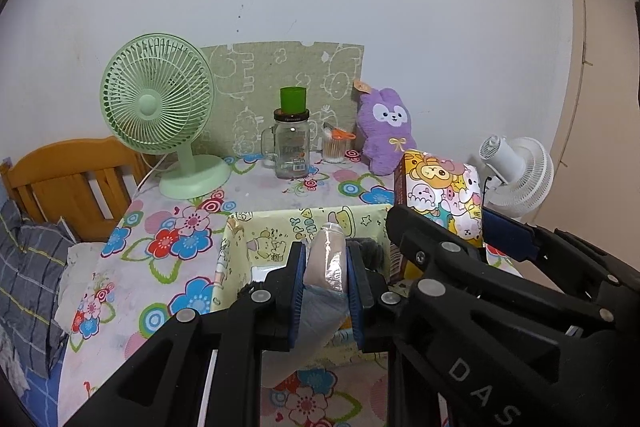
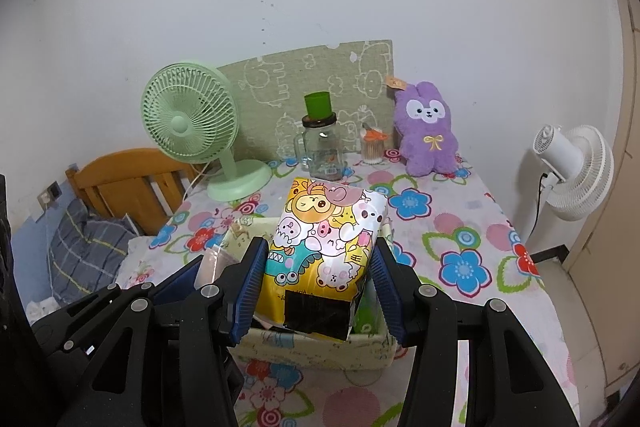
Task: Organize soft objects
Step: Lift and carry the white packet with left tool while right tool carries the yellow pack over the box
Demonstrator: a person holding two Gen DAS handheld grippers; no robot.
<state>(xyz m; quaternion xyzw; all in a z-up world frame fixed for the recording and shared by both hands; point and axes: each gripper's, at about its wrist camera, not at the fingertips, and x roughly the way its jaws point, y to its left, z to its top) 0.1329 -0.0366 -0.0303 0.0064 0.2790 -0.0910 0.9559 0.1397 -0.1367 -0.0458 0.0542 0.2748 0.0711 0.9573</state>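
Yellow cartoon-printed storage box sits on the tabletop; above it, the right hand-held gripper clamps a colourful tissue pack, while the left hand-held gripper clamps a silvery pouch.

Purple plush; mint fan; white fan; green cup; cartoon-printed yellow pack; flowered counter cloth; pale yellow cartoon bin.
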